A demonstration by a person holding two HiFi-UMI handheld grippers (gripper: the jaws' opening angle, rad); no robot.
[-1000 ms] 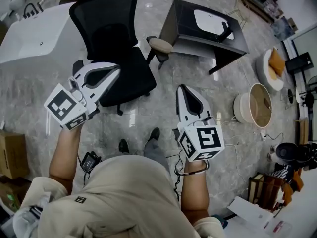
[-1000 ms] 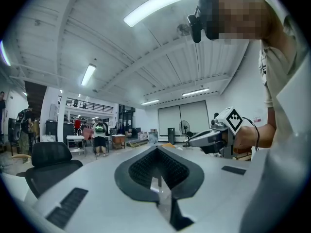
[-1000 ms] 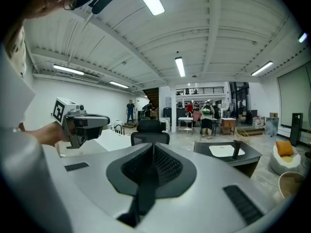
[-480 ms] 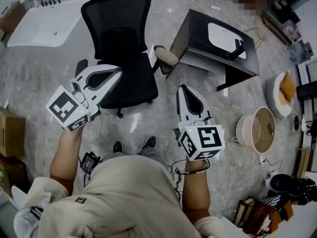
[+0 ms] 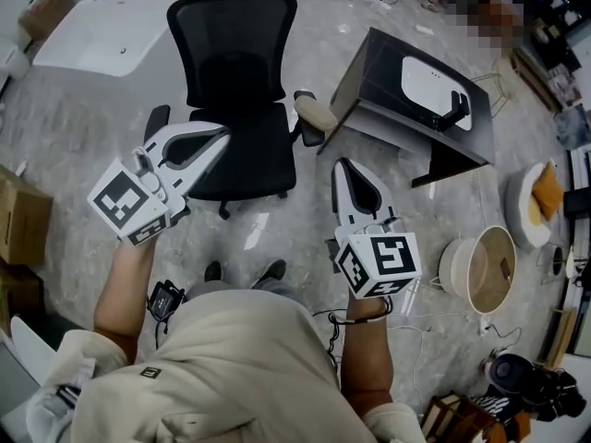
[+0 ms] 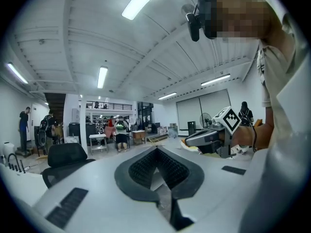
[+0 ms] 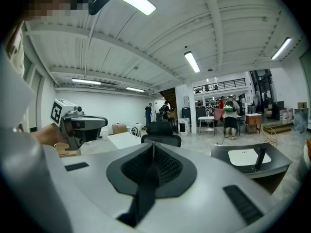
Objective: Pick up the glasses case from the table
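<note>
A dark low table (image 5: 369,81) stands ahead to the right, with a white oval patch (image 5: 429,79) on its top. A black oblong thing (image 5: 456,111) lies at the patch's edge; whether it is the glasses case is unclear. The right gripper view shows the same table (image 7: 228,154) and black thing (image 7: 260,157). My left gripper (image 5: 222,135) is held over the floor by the chair, shut and empty, its jaws (image 6: 156,149) meeting. My right gripper (image 5: 346,166) is shut and empty too, well short of the table, and its tips (image 7: 153,147) point toward the chair.
A black office chair (image 5: 235,72) stands straight ahead between the grippers. A white bathtub (image 5: 102,35) lies at the far left, and cardboard boxes (image 5: 23,220) sit at the left edge. A round wicker basket (image 5: 485,270) and cables lie on the floor at the right. People stand far off (image 7: 228,118).
The chair and the dark table have slid down and to the right in the head view as I walk closer. Both grippers keep their pose and stay shut.
</note>
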